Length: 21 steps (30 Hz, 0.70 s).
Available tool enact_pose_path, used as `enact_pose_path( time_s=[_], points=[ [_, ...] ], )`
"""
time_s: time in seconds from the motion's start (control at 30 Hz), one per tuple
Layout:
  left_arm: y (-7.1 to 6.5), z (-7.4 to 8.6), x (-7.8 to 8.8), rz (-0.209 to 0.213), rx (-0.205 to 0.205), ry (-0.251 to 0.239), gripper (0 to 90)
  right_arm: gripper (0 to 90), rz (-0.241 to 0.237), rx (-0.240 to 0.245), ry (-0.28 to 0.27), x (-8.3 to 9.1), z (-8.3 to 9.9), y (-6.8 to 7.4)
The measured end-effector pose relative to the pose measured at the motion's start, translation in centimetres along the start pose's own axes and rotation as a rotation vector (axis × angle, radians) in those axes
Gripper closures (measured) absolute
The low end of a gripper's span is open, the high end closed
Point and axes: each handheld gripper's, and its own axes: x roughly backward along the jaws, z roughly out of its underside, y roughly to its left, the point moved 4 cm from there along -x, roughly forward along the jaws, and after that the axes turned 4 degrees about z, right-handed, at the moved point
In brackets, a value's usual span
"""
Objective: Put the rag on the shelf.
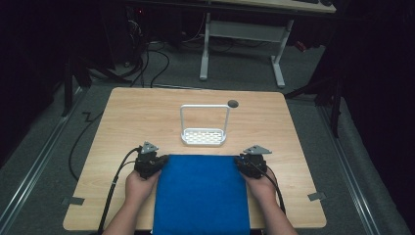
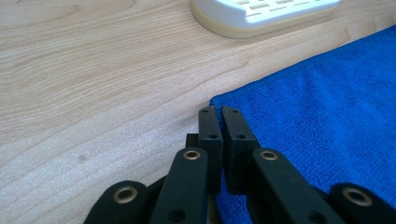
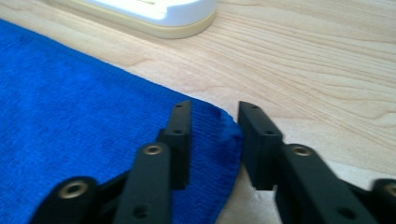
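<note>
High view: a blue cloth (image 1: 201, 193) lies flat on a light wooden table (image 1: 122, 117), spread as a smooth rectangle whose near edge reaches the table's near edge. Its colour is a deep, even blue, and no folds show across the surface. Beyond its far edge, near the table's centre, stands a white rack (image 1: 204, 127) with a slotted base and a tall wire hoop; a small dark round hole (image 1: 233, 104) sits in the tabletop just beyond the rack's right side.

The left gripper (image 1: 155, 160), held in the person's left hand (image 1: 138, 183), sits at the cloth's far left corner. The right gripper (image 1: 243, 162), held in the right hand (image 1: 261, 185), sits at the far right corner.

Left gripper view: the cloth (image 2: 322, 107) shows a fine looped, towel-like weave. The left gripper (image 2: 219, 116) has its jaws drawn together with only a thin slit between them, tips at the very corner of the cloth; whether fabric is pinched between them cannot be told. The base of the rack (image 2: 261, 14) lies ahead on the bare wood.

Right gripper view: the right gripper (image 3: 215, 114) has its jaws spread apart, straddling the cloth's (image 3: 84, 107) corner, which is slightly ruffled between them. The rack's (image 3: 154, 11) base lies beyond.
</note>
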Motion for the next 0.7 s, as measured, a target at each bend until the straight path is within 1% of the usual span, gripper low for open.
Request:
enact_pose_path(
  time_s=[0.1,0.13,0.17,0.27,0.33,0.4,0.5,0.57,0.63,0.7],
  points=[
    [0.1,0.0,0.0,0.003,0.004,0.000,87.5,76.2,-0.006,-0.008,0.000,0.2,0.1,0.0],
    [0.1,0.0,0.0,0.005,0.006,0.000,87.5,76.6,-0.012,-0.012,0.000,0.2,0.1,-0.1],
    [0.1,0.0,0.0,0.006,0.009,0.000,87.5,75.9,-0.021,-0.026,0.001,0.2,0.2,-0.2],
    [0.1,0.0,0.0,0.007,0.010,0.000,87.5,69.9,-0.008,-0.045,0.003,0.4,0.3,-0.8],
    [0.1,0.0,0.0,0.009,0.013,-0.001,87.4,69.7,-0.002,-0.055,0.001,0.5,0.5,-1.1],
    [0.2,0.0,0.0,0.015,0.019,-0.001,87.4,72.1,-0.009,-0.062,0.003,0.6,0.6,-1.3],
    [0.3,0.0,0.0,0.024,0.028,-0.002,87.3,79.2,-0.018,-0.034,0.001,0.6,0.5,-1.1],
    [0.3,0.0,0.0,0.027,0.028,-0.002,87.3,86.4,-0.029,-0.009,0.001,0.5,0.5,-0.7],
    [0.3,0.0,0.0,0.029,0.029,-0.002,87.3,88.1,-0.055,0.002,0.003,0.5,0.5,-0.5],
    [0.2,0.0,0.0,0.028,0.028,-0.003,87.3,88.5,-0.062,0.014,0.000,0.6,0.5,-0.4]
  ],
)
